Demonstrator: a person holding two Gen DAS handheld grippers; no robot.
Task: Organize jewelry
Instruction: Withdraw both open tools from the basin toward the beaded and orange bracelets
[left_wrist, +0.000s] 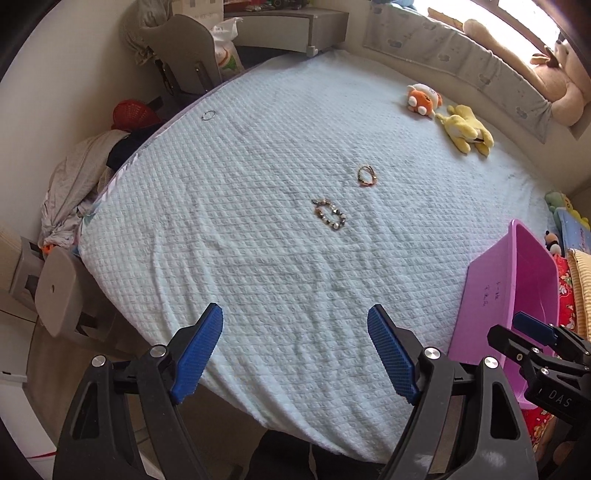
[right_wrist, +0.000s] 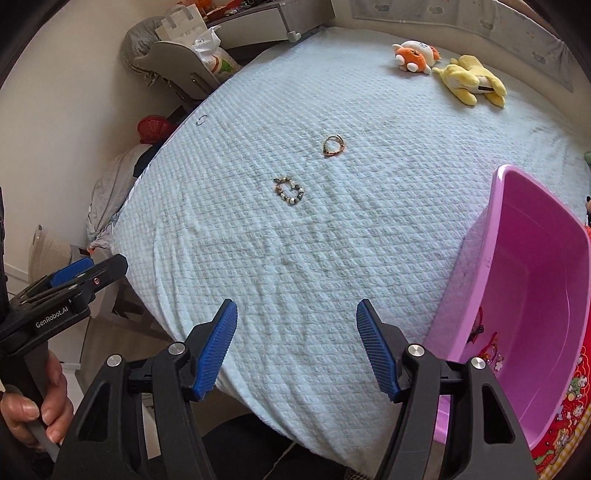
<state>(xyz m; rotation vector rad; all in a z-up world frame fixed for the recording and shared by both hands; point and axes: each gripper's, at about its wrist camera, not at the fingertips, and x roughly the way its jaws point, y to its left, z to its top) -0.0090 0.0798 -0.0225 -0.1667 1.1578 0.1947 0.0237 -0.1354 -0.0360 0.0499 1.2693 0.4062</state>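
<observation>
Three pieces of jewelry lie on the light blue bedspread (left_wrist: 258, 258). A beaded bracelet (left_wrist: 330, 214) (right_wrist: 289, 190) lies mid-bed. A gold-toned bangle (left_wrist: 366, 175) (right_wrist: 334, 145) lies beyond it to the right. A thin silver ring (left_wrist: 208, 115) (right_wrist: 201, 119) lies near the far left edge. A pink plastic bin (left_wrist: 524, 280) (right_wrist: 535, 295) stands at the right, with small colourful pieces in its near corner (right_wrist: 487, 343). My left gripper (left_wrist: 295, 325) is open and empty over the near edge. My right gripper (right_wrist: 296, 317) is open and empty beside the bin.
An orange-white plush (left_wrist: 423, 98) and a yellow plush (left_wrist: 467, 127) lie at the far right. A grey chair (left_wrist: 184, 55) and clothes pile (left_wrist: 74, 177) stand off the left edge. Red patterned fabric (right_wrist: 565, 424) lies right of the bin.
</observation>
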